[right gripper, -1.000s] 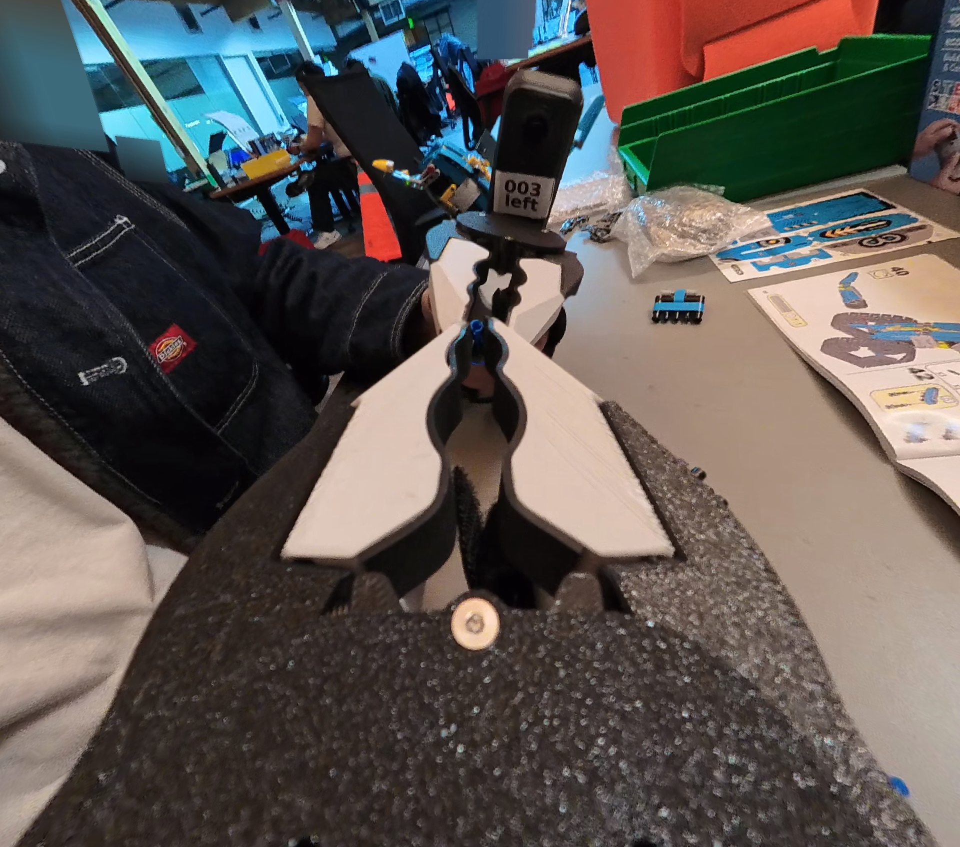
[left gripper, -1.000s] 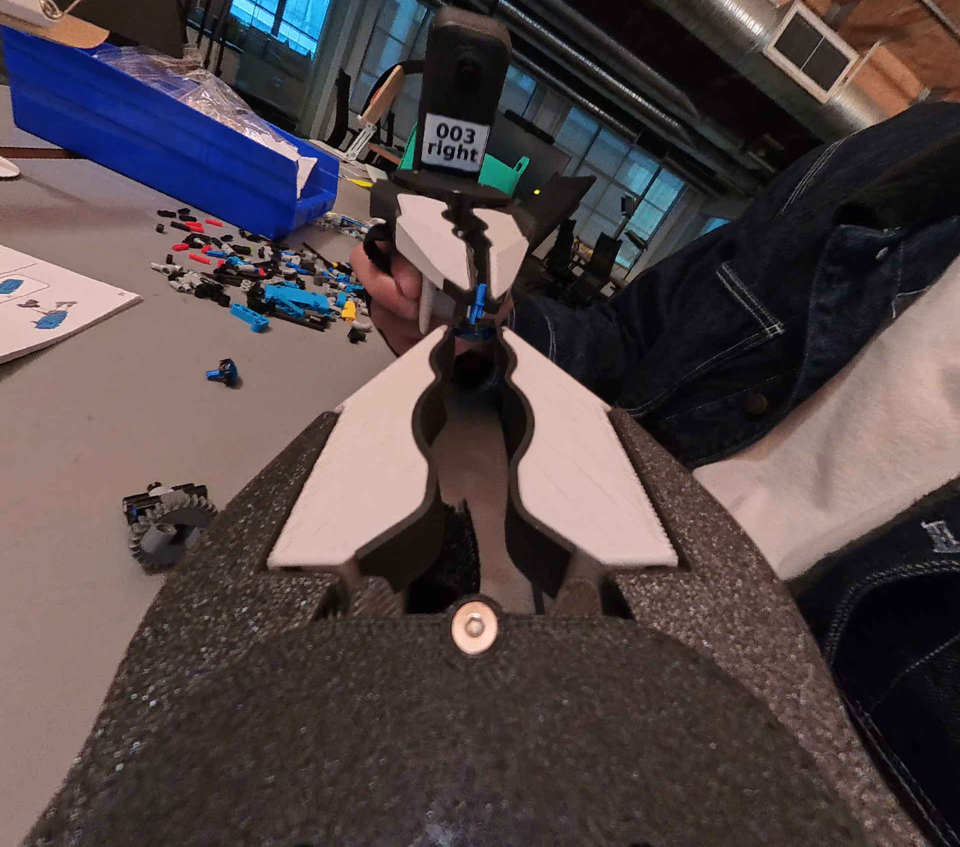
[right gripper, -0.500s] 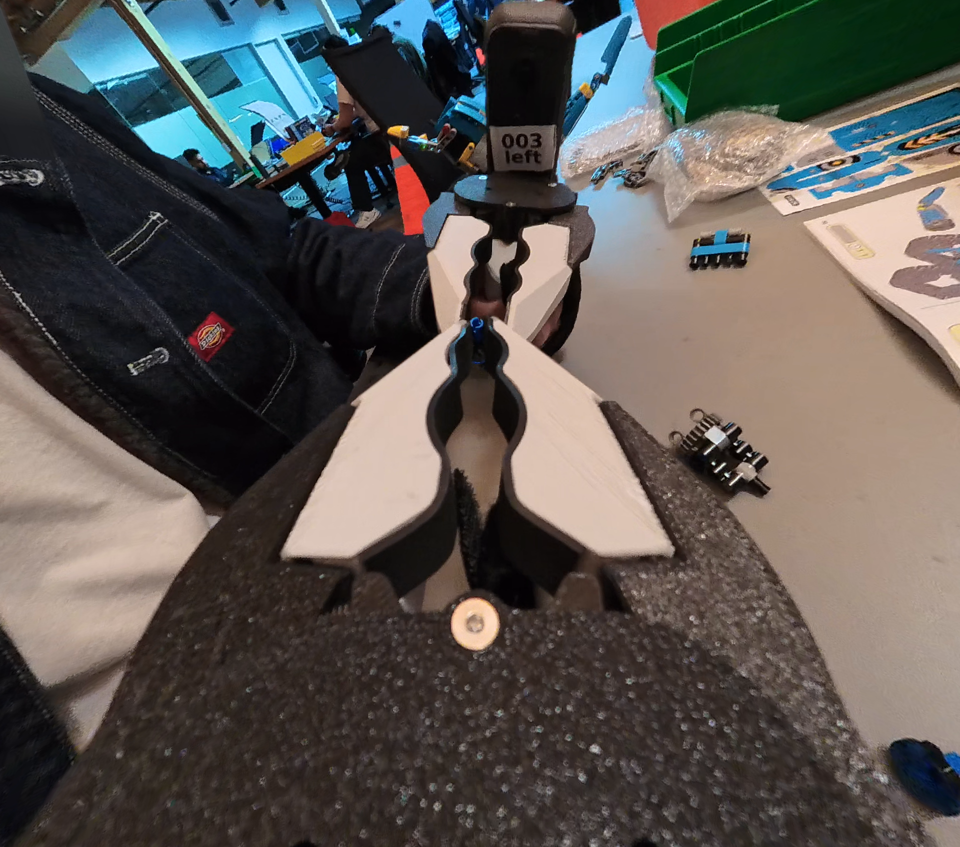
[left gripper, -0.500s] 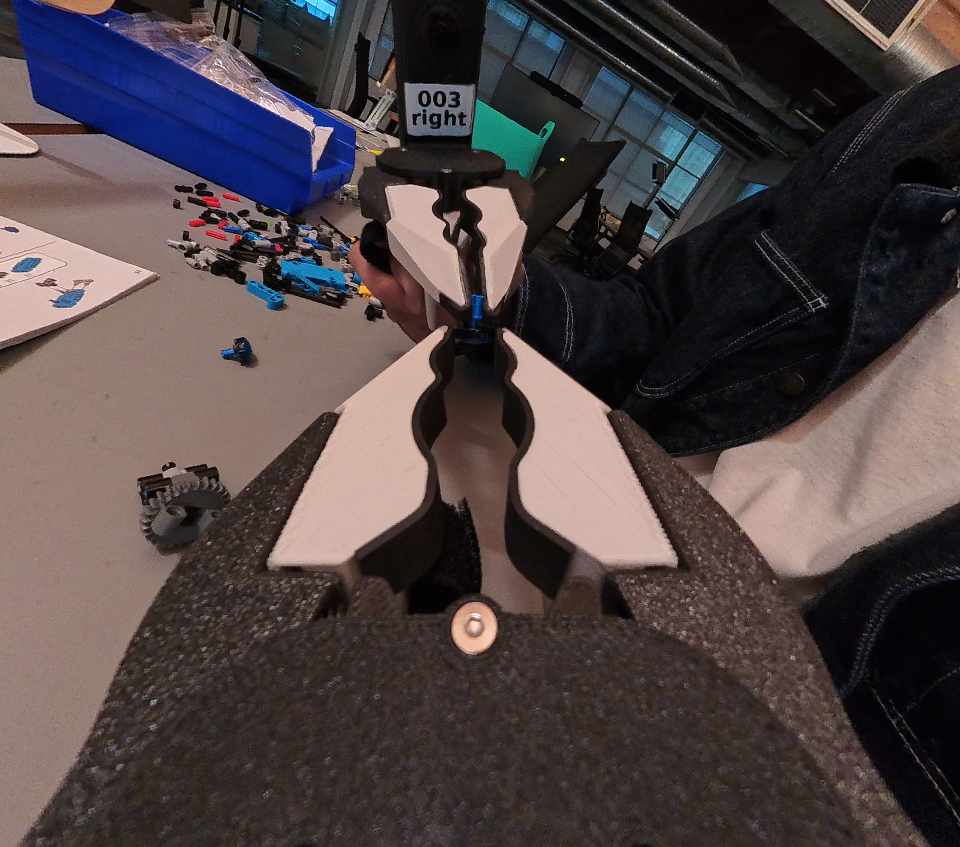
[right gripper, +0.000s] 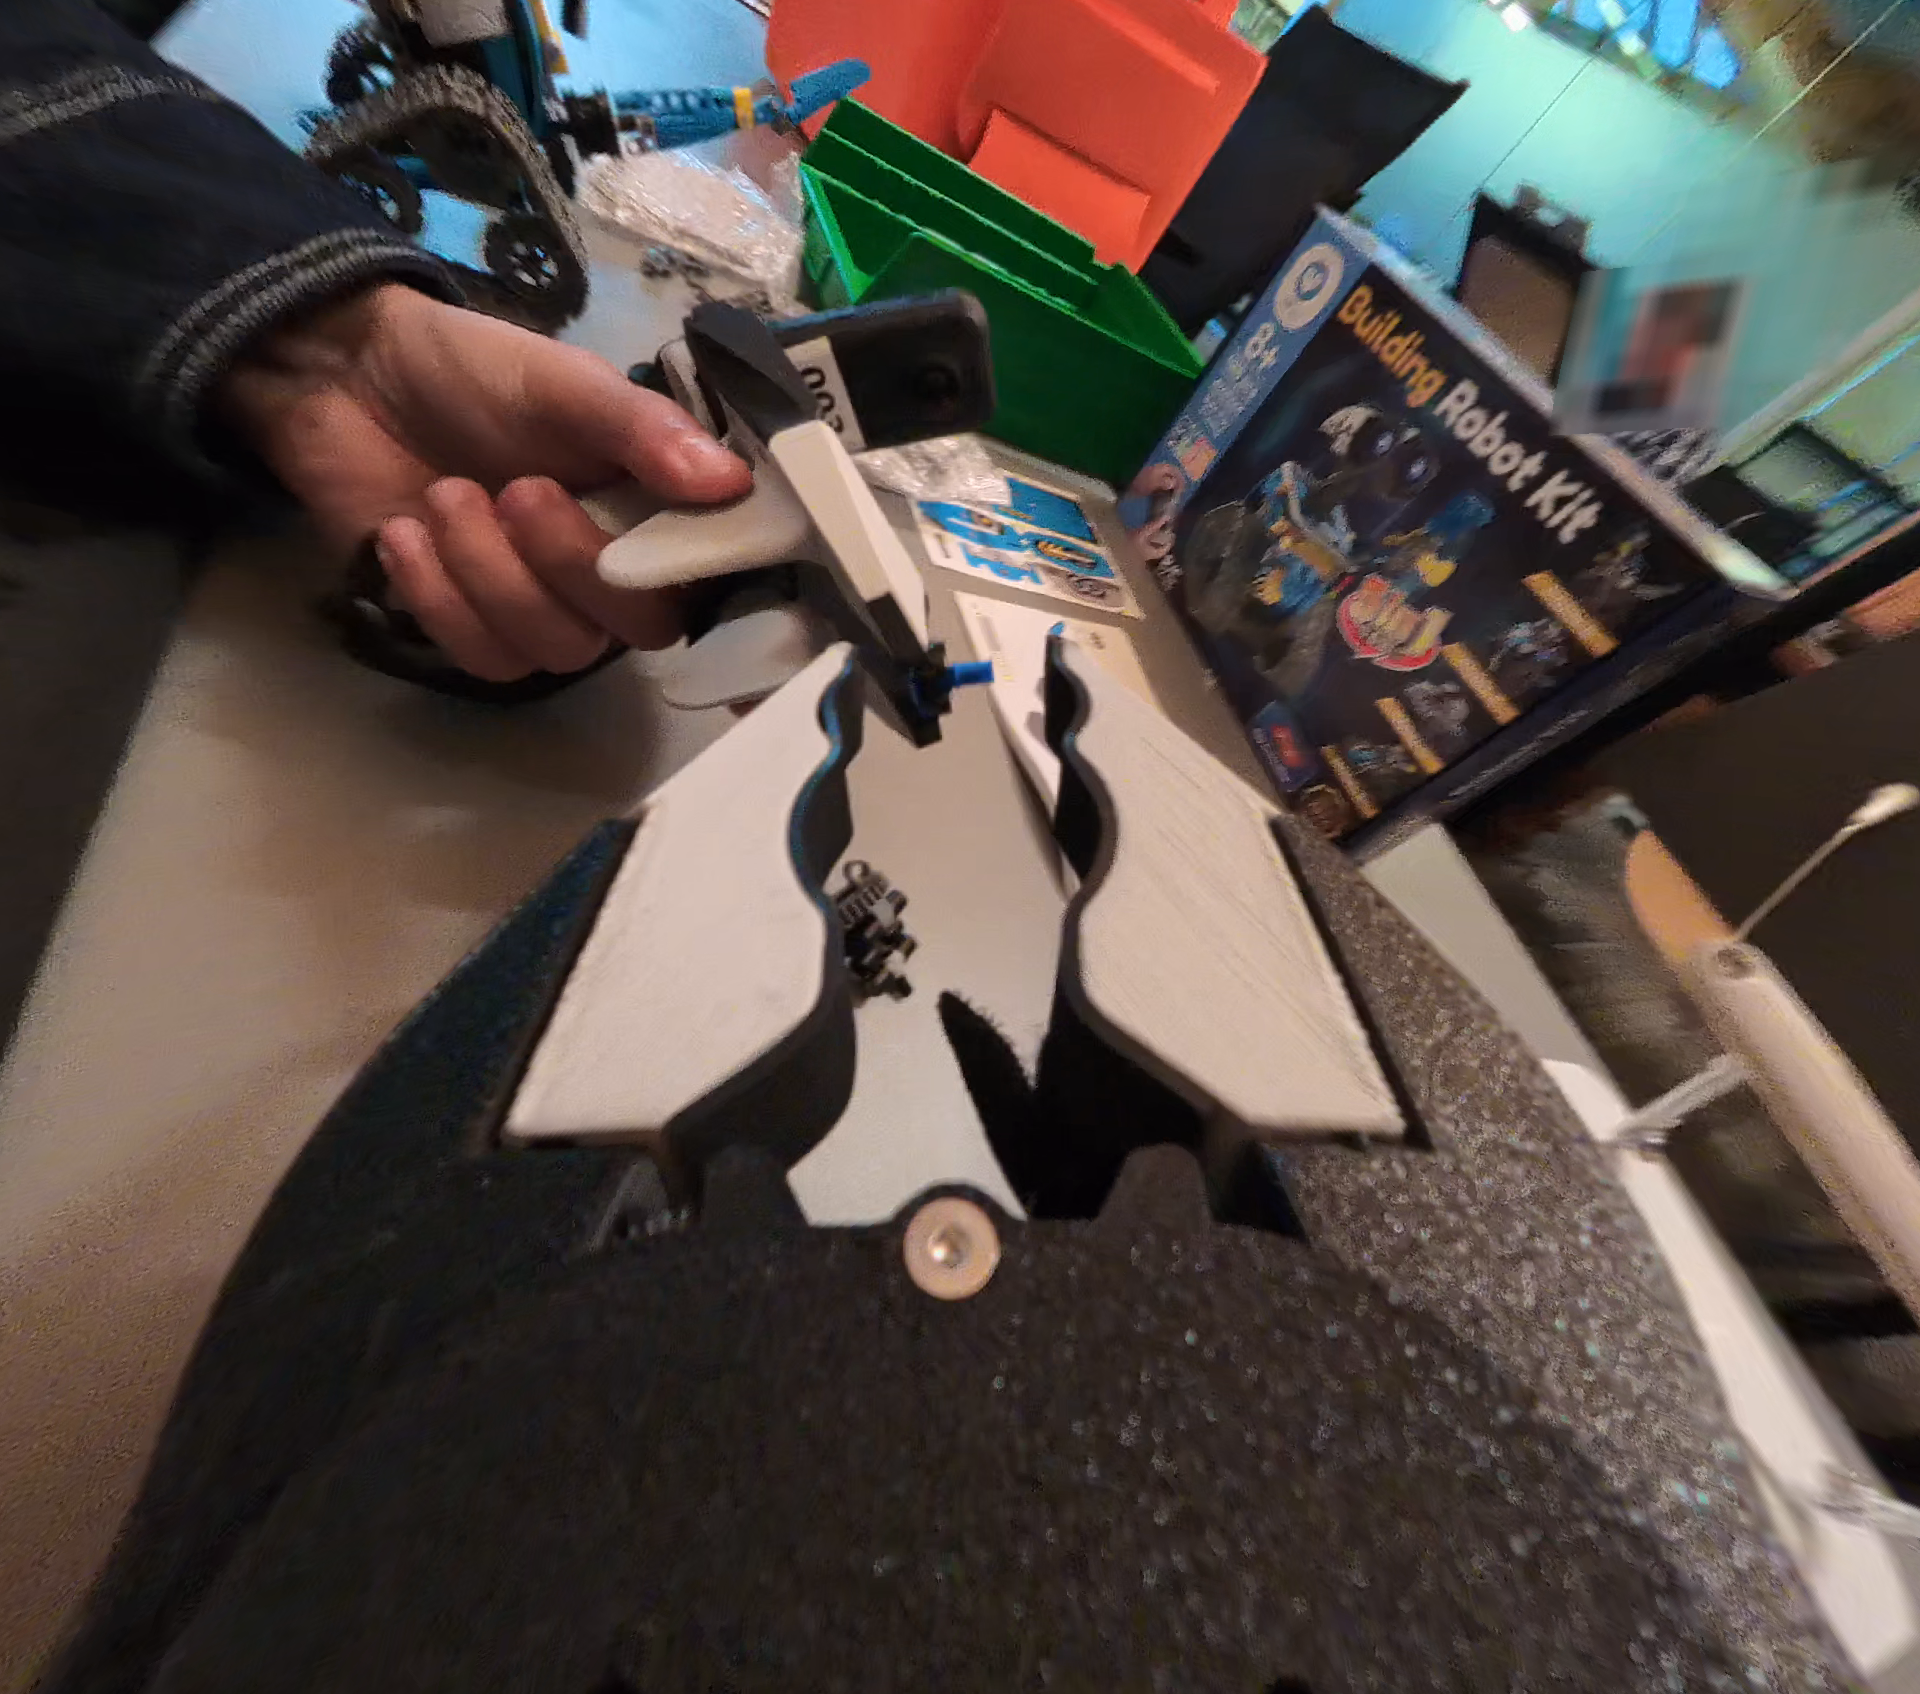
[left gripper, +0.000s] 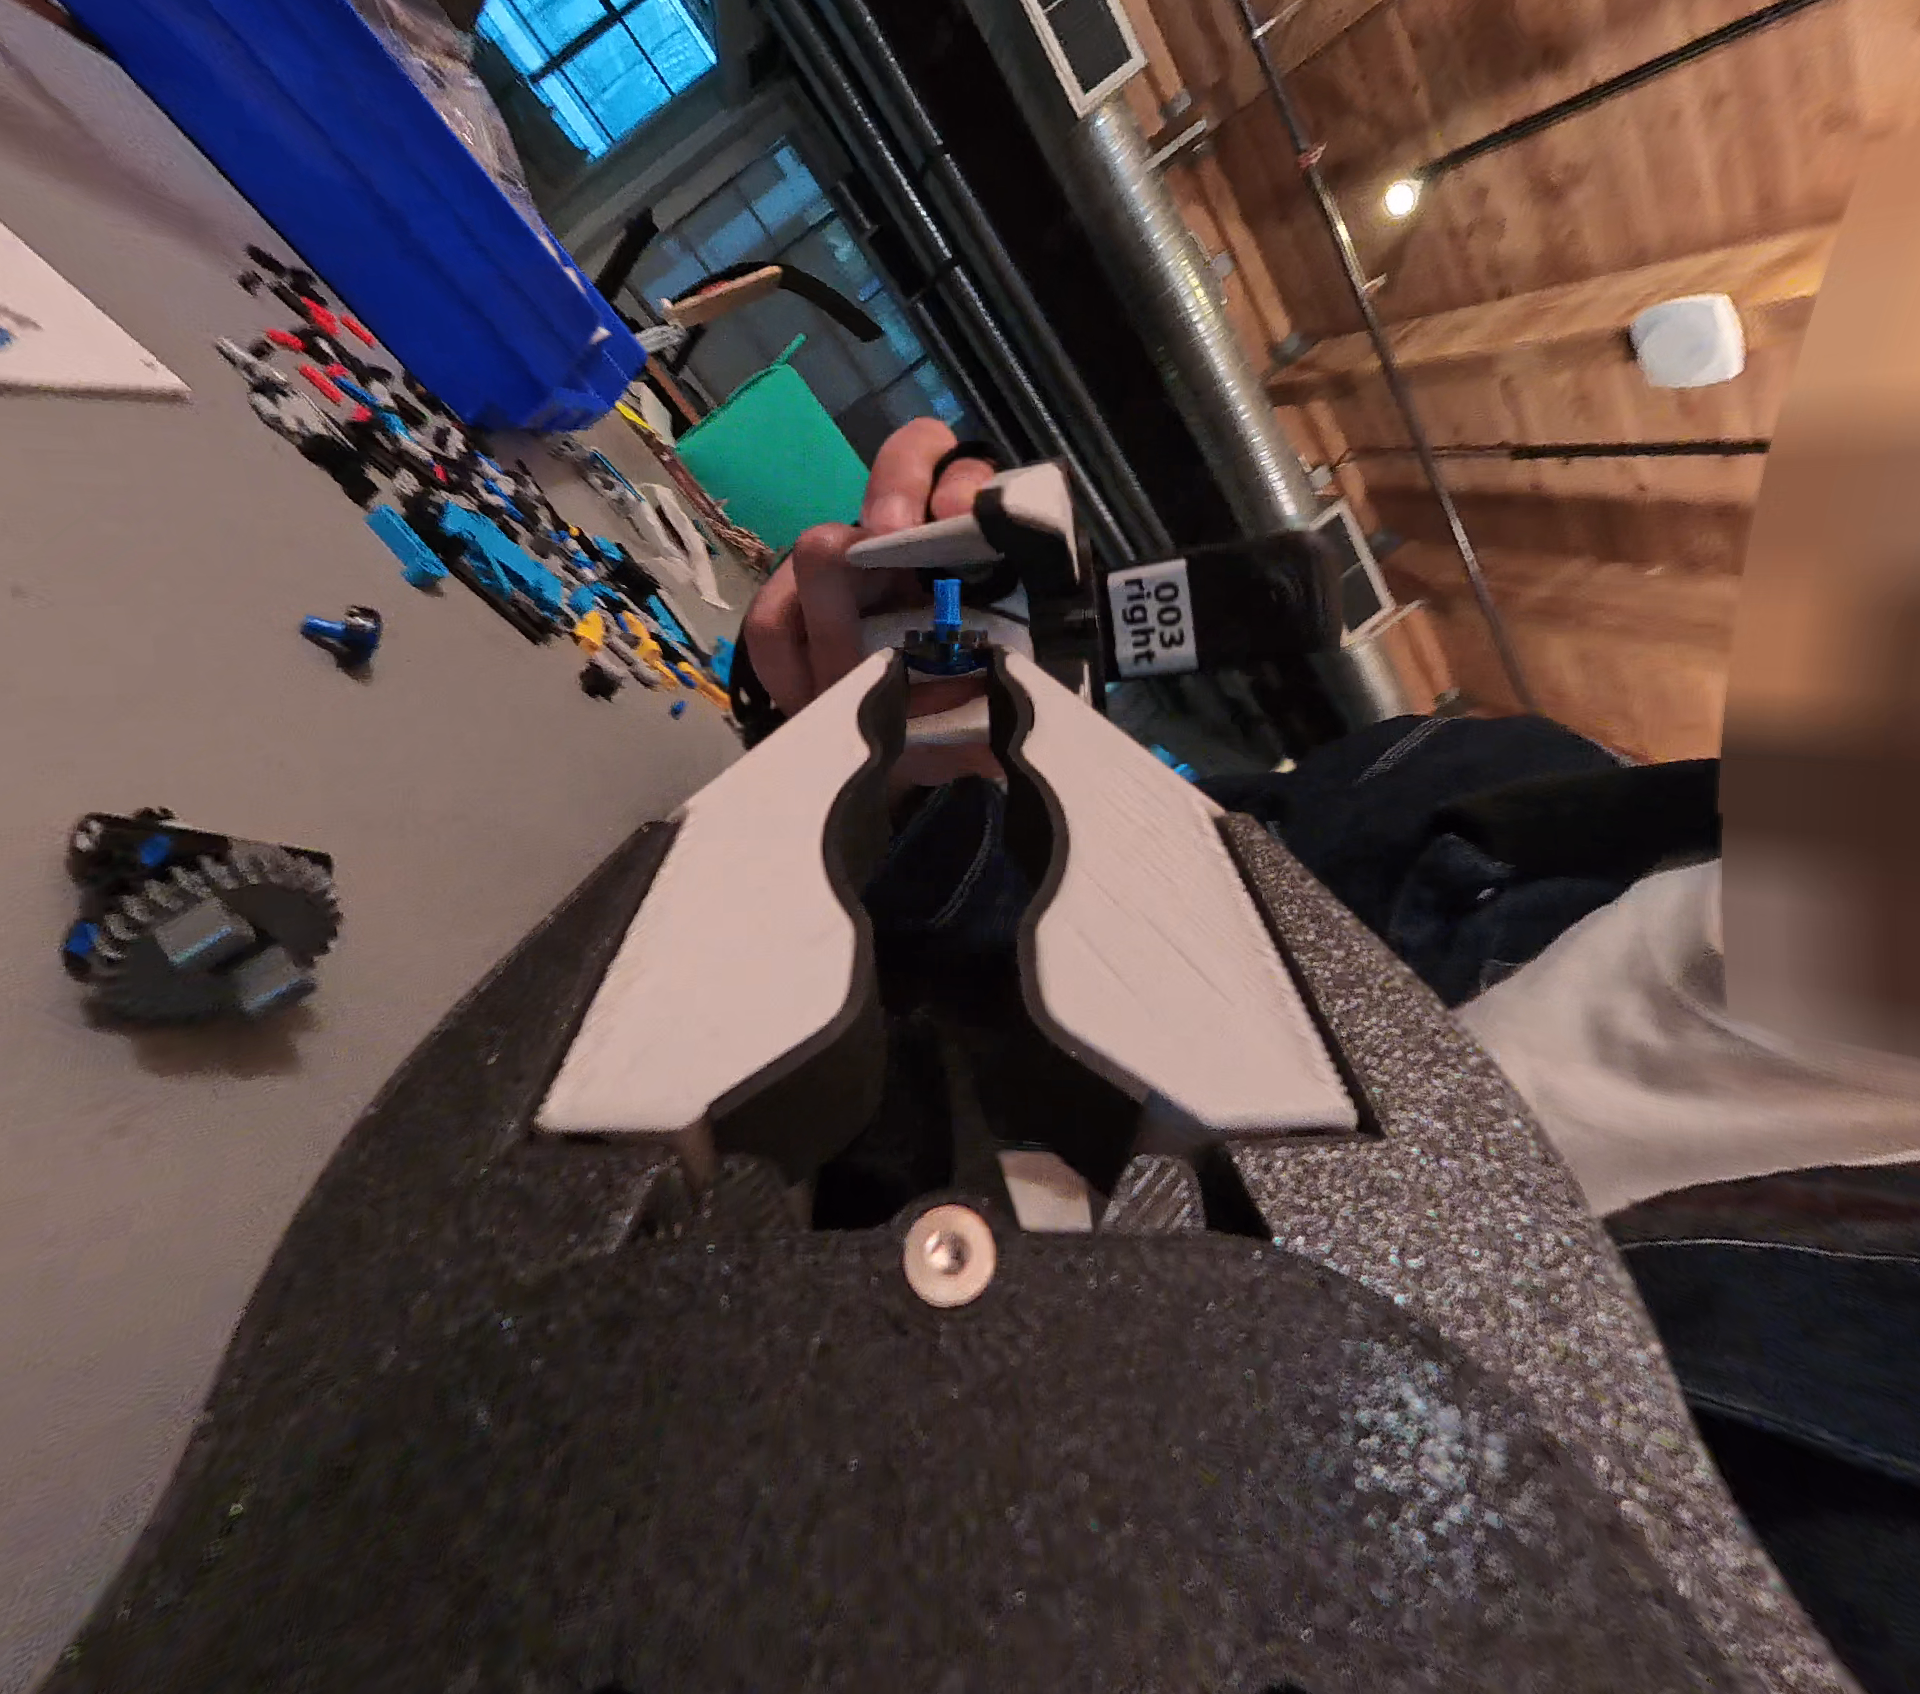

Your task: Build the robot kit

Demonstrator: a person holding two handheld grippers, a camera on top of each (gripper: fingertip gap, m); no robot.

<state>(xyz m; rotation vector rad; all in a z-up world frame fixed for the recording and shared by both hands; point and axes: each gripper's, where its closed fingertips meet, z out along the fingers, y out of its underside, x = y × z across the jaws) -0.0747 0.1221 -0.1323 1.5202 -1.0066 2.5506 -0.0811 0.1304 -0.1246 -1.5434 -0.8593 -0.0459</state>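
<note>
My left gripper [left gripper: 943,670] is shut on a small blue and black toothed piece [left gripper: 943,655]. A blue pin [left gripper: 943,602] sticks out of that piece. In the right wrist view my right gripper [right gripper: 951,662] is open, its fingertips on either side of the pin [right gripper: 966,673] without touching it. The left gripper [right gripper: 920,704] shows there from the side, held in a hand [right gripper: 488,501], with the piece [right gripper: 923,688] at its tip. In the left wrist view the right gripper [left gripper: 864,595] lies turned on its side, just beyond the pin.
On the grey table [left gripper: 208,709] are a grey gear assembly [left gripper: 197,927], a small blue part [left gripper: 343,631], loose bricks [left gripper: 468,512] and a blue bin [left gripper: 291,117]. A small black assembly [right gripper: 878,927], kit box [right gripper: 1455,564], green bin [right gripper: 987,294] and orange bag [right gripper: 987,3] are to the right.
The right gripper was shut on the blue pin and has opened and let go. Both grippers have rolled sideways. The left gripper still holds the piece.
</note>
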